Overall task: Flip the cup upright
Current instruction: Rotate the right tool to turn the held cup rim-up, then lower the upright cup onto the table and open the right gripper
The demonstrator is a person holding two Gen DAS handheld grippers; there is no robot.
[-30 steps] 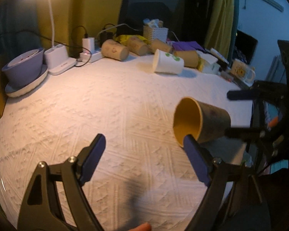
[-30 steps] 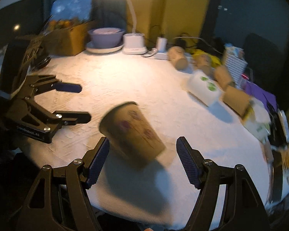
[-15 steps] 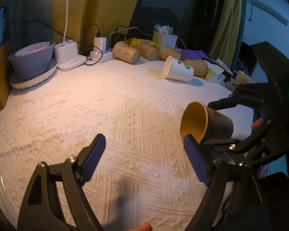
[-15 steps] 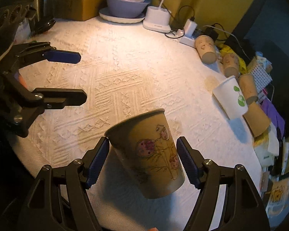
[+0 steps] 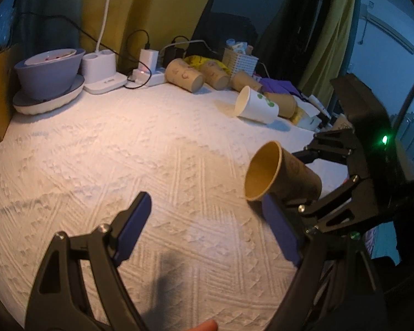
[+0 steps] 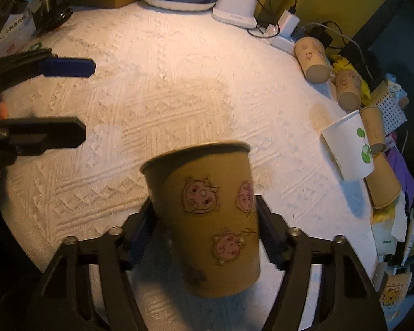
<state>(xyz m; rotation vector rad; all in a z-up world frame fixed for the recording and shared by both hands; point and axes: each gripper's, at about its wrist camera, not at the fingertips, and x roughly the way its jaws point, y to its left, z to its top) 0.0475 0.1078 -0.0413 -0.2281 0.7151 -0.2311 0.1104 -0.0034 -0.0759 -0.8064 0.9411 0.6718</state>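
Right gripper (image 6: pixel 207 220) clamps brown paper cup (image 6: pixel 207 215), cartoon-printed, empty, held tilted above bench (image 6: pixel 179 82) near front edge. Left gripper (image 5: pixel 207 223) open, empty. White embossed cloth (image 5: pixel 124 151).

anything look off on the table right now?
Yes: several paper cups lie tipped on their sides along the far edge, including a white cup with green dots and brown cups. The right gripper holds a brown cartoon cup, still tilted.

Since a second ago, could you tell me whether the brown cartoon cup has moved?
Yes. The brown cartoon cup, lying loose then, now sits clamped in the right gripper, mouth tipped away from the white tablecloth.
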